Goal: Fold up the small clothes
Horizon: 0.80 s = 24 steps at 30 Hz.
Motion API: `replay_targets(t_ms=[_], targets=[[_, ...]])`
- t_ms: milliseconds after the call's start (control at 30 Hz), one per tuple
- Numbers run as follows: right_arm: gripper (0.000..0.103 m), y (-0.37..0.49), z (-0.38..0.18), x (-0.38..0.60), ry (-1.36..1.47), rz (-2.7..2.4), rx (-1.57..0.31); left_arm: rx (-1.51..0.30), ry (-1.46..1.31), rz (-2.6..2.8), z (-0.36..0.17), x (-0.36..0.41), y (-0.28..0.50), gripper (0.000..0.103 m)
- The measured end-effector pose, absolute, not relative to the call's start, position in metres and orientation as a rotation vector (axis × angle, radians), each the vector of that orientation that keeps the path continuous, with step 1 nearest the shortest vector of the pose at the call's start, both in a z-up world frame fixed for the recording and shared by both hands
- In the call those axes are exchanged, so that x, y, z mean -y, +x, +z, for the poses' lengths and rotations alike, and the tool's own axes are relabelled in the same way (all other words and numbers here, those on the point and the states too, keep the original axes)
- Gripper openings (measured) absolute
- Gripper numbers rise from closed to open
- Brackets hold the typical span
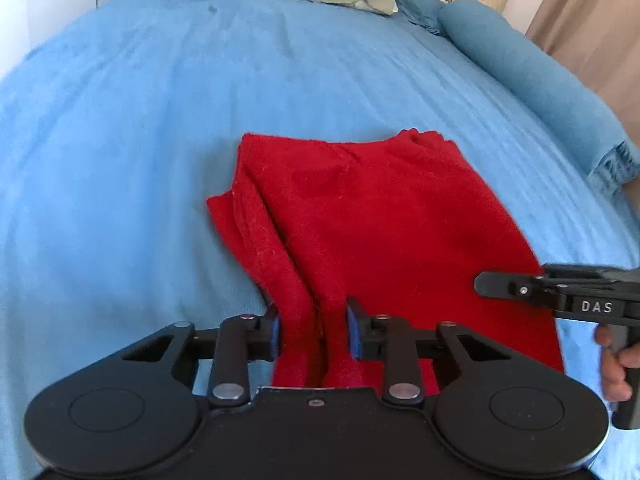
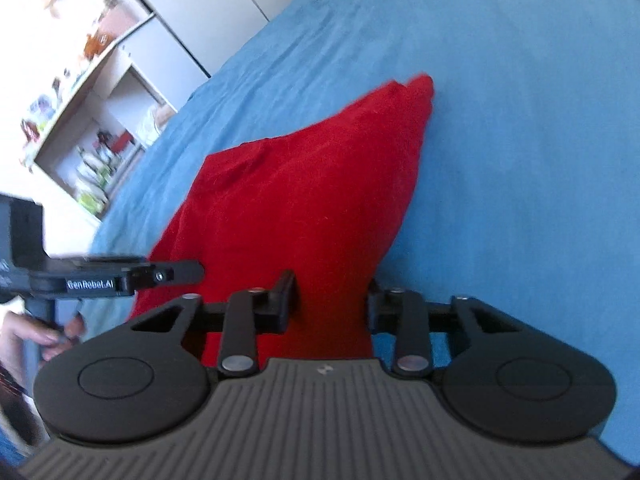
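Red garment (image 1: 392,216) lying on blue bedspread (image 1: 140,140), near edge bunched between both tools. Left gripper (image 1: 313,330) and right gripper (image 2: 332,300) each pinching a fold. Probably soft, light, limp; best taken at near corners.

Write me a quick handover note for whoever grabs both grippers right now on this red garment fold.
Left gripper: jaws closed on a bunched ridge at the near left edge of the red garment.
Right gripper: jaws closed on the garment's near right edge.
The garment lies on the blue bedspread, its far end flat, already narrowed with layers showing along its left side.
Done: both near corners gripped.
Left: probably lift and carry the near edge toward the far edge, release, smooth.
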State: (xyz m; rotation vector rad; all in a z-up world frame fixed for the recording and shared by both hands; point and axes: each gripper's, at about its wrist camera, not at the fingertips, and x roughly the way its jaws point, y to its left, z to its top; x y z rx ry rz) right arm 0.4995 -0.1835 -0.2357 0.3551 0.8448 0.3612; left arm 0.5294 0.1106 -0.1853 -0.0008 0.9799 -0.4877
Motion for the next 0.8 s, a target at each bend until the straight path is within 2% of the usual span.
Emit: replay_targets(t_ms=[267, 500, 633, 800], targets=[[0.037, 0.472, -0.19, 0.168, 0.222, 0.358, -0.745, -0.891, 0.1, -0.476, -0.137, -0.081, 0.49, 0.03], [0.037, 0.404, -0.138, 0.204, 0.217, 0.406, -0.684, -0.79, 0.177, -0.49, -0.091, -0.04, 0.403, 0.03], [0.037, 0.351, -0.123, 0.238, 0.203, 0.404, -0.676, -0.787, 0.109, -0.527, -0.092, -0.02, 0.353, 0.03], [0.037, 0.293, -0.139, 0.278, 0.214, 0.387, -0.7, -0.793, 0.101, -0.558, -0.119, 0.011, 0.308, 0.03]])
